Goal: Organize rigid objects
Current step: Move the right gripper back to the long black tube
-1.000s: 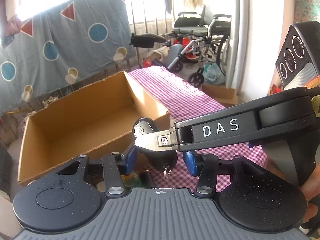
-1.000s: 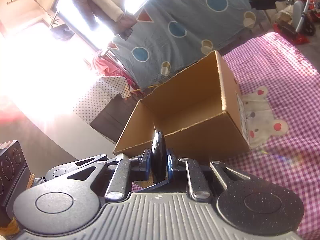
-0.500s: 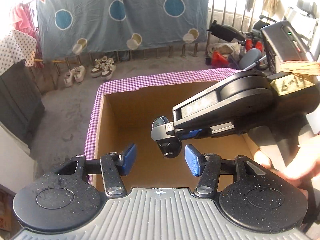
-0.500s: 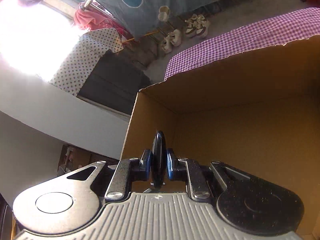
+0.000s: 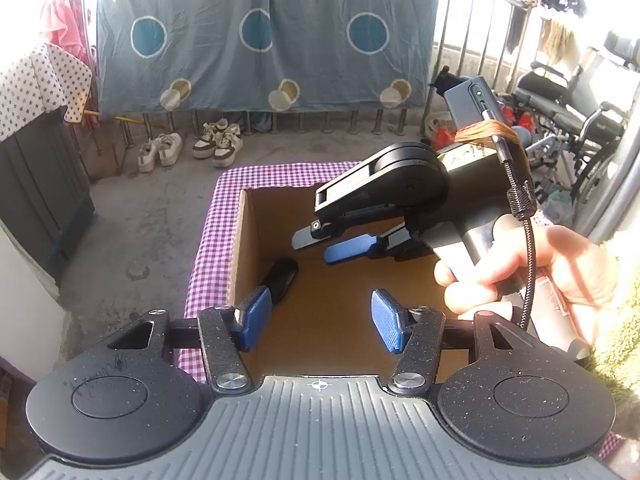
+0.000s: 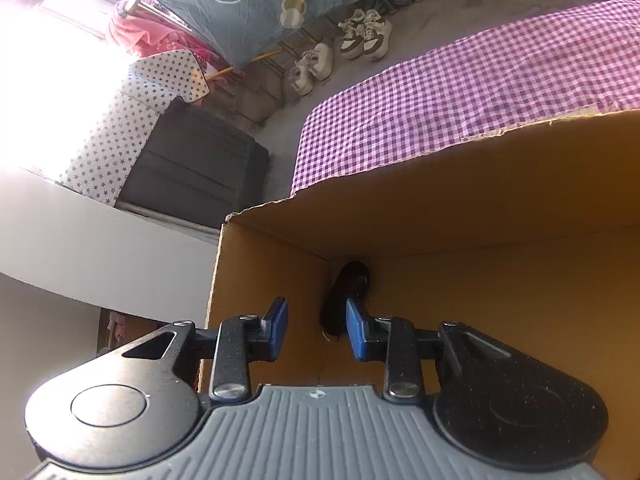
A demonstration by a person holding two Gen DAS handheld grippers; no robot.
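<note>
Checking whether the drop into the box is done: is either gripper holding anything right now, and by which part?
Nothing is held. The right gripper, jaws just opened, is empty; the black key fob lies in the cardboard box. The left gripper is open and empty.

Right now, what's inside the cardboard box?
One small black thing, maybe a car key, lies in a corner of the cardboard box. The rest of the floor looks bare, but the hand-held grippers cover the near part, so that bit stays hidden.

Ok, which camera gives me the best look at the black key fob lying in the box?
The left wrist view: the black key fob lies flat against the cardboard box wall, mostly unobstructed. In the right wrist view the fob sits in the shadowed corner, partly hidden behind one of the right gripper fingers.
</note>
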